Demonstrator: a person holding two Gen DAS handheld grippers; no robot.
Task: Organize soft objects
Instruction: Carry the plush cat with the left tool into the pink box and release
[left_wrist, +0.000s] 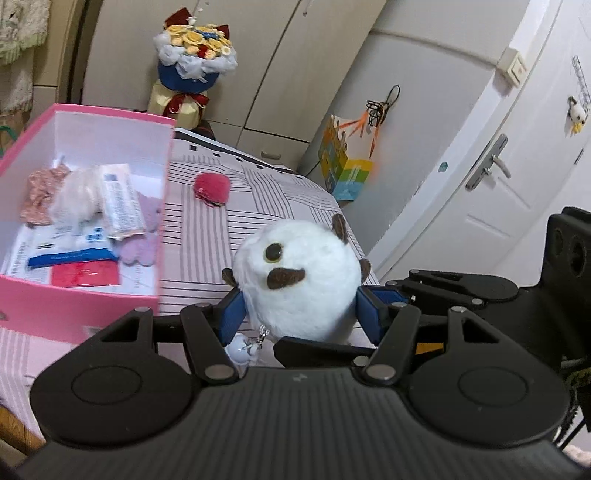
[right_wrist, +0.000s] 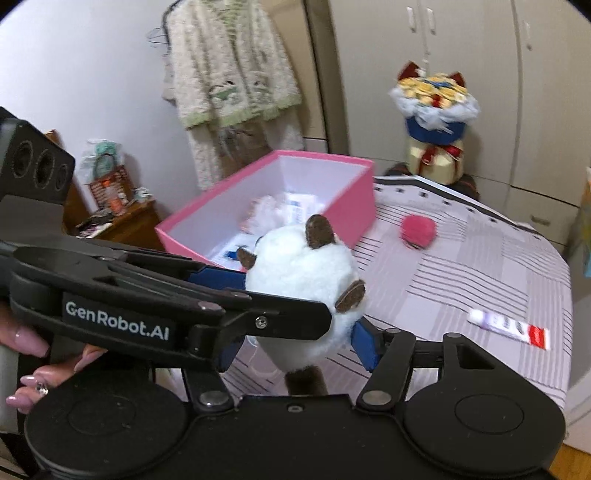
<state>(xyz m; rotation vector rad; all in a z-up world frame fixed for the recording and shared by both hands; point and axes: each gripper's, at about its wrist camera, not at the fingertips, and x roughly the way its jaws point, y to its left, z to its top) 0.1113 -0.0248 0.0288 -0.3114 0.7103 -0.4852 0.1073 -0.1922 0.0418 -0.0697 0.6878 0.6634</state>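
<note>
The pink box (left_wrist: 92, 295) sits on the striped surface (left_wrist: 288, 199), left of the white plush toy (left_wrist: 299, 280). The plush looks light, squashy and non-slip, best taken around its round middle. It hangs above the surface, clamped between the blue pads of the left hand-held gripper (left_wrist: 299, 314); the right hand-held gripper (right_wrist: 295, 350) also brackets it, contact unclear.

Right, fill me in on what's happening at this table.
A person holds a gripper in each hand, and both grip one round white plush toy with brown ears. The left gripper and right gripper hold it above the striped tablecloth, beside the open pink cardboard box. A fluffy pink pom-pom lies on the cloth.
</note>
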